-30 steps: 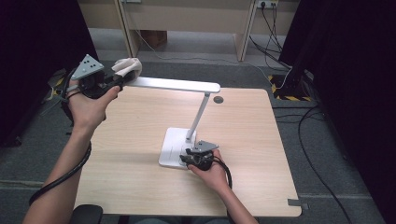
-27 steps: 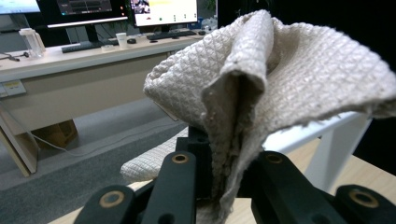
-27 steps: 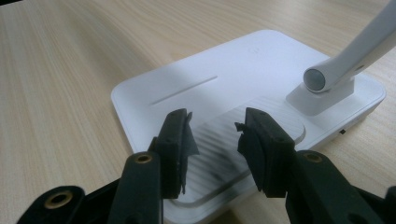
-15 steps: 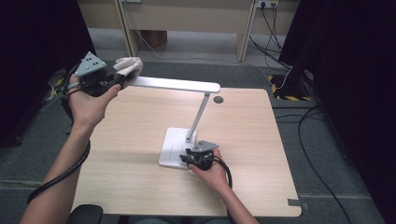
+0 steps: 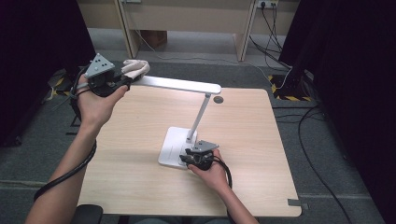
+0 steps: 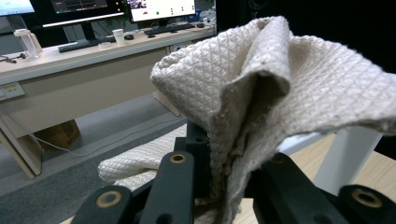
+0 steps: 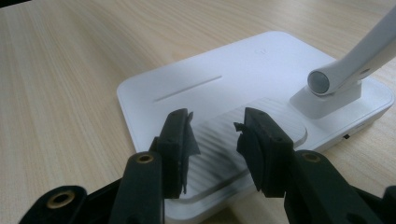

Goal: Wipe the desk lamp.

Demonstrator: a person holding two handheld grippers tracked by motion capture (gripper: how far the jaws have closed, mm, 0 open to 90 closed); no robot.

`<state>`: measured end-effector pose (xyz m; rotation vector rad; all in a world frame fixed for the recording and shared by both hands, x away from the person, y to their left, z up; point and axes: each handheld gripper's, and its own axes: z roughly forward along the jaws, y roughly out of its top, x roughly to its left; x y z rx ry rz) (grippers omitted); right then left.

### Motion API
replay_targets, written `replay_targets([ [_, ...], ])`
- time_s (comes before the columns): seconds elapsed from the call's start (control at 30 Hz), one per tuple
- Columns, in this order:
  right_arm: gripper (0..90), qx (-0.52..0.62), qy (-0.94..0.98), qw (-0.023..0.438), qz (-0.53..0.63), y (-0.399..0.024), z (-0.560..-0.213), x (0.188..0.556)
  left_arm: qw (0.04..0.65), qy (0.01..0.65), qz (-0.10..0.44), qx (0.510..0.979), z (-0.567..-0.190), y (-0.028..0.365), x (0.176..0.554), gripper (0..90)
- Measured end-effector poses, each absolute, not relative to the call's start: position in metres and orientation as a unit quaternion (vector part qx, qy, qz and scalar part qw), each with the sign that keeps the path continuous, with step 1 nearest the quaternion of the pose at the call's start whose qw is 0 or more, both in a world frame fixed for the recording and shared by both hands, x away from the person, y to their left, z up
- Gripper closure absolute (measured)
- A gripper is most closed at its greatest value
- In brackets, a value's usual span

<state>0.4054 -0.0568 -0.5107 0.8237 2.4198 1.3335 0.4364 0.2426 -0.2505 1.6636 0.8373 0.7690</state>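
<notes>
Wiping the white slim-armed desk lamp's head [image 5: 180, 84], the left gripper [image 5: 122, 83] pinches a beige quilted cloth [image 6: 261, 88] tight. Right gripper [image 7: 215, 135], jaws half-open and holding nothing, rests on the lamp's flat white base [image 7: 187, 88] near the desk's front edge. Heavy wiping pressure could tip the lamp.

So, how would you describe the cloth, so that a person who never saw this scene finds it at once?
Start at the wooden table and find the white desk lamp on it. Follow its long flat head to the far left tip: there the left gripper holds the cloth against it. It is the one soft, crumpled thing here, beige with a fine diamond weave.
</notes>
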Motion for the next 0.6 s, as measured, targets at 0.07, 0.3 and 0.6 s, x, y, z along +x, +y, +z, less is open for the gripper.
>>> replay_targets([
  [0.07,61.6,0.283,0.833,0.129,0.458,-0.057,-0.511,0.405,0.534,0.347,0.324,0.7,-0.251,0.241,0.434,80.6],
  [0.3,62.0,0.284,0.832,0.13,0.458,-0.057,-0.511,0.405,0.537,0.335,0.326,0.703,-0.253,0.231,0.431,80.3],
  [0.6,62.4,0.284,0.831,0.13,0.459,-0.057,-0.511,0.405,0.533,0.331,0.32,0.71,-0.25,0.219,0.434,80.1],
])
